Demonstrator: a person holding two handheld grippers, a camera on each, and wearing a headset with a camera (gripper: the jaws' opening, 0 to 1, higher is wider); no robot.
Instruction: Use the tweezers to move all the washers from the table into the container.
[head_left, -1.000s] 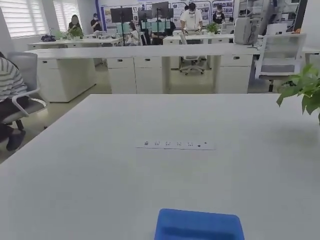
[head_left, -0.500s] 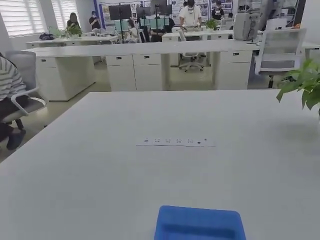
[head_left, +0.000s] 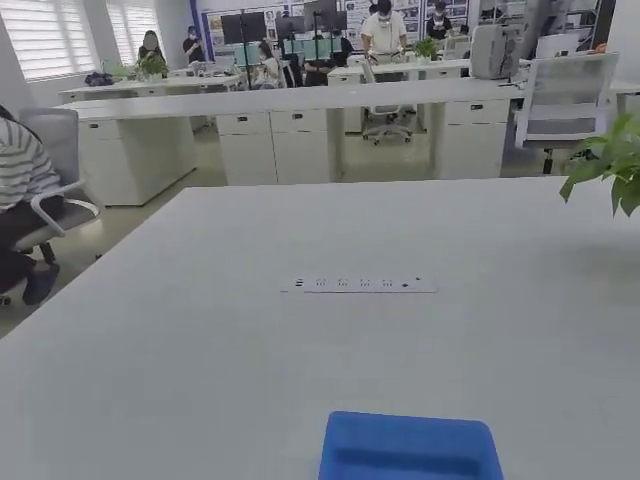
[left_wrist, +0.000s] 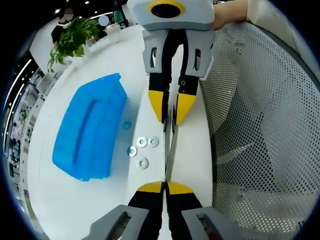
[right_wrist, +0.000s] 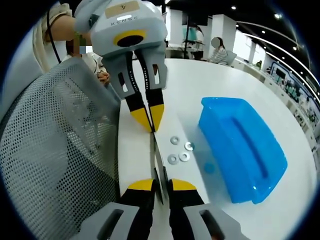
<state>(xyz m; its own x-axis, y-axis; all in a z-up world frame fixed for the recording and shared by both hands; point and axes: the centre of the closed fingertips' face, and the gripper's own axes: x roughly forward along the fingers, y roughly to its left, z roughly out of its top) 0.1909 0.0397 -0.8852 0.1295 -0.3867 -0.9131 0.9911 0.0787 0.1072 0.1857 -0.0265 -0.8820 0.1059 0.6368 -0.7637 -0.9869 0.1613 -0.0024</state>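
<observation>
- Over the last second the head view only drifts. The blue container (head_left: 410, 447) keeps its place against the power strip (head_left: 360, 285) further up the desk (head_left: 200, 350), so the camera has moved and the things have not.
- No progress shows in that time. Four washers (left_wrist: 142, 142) lie in a loose cluster on the desk just beside the container's long side, touching neither it nor the tool.
- The tweezers (left_wrist: 168, 145) run along the desk edge, on the far side of the washers from the container, and are held at both ends.
- The left claw (left_wrist: 164, 186) is pressed together on one end of the tweezers.
- The right claw (right_wrist: 161, 186) brackets the other end with its jaws drawn in. It seems to pinch the two arms, though the fisheye leaves that contact a little unsure.
- Judged from this, the task is at its start: the tool is being settled in the grip and every washer is left to move. The cluster's nearness to the container should keep each carry short.
</observation>
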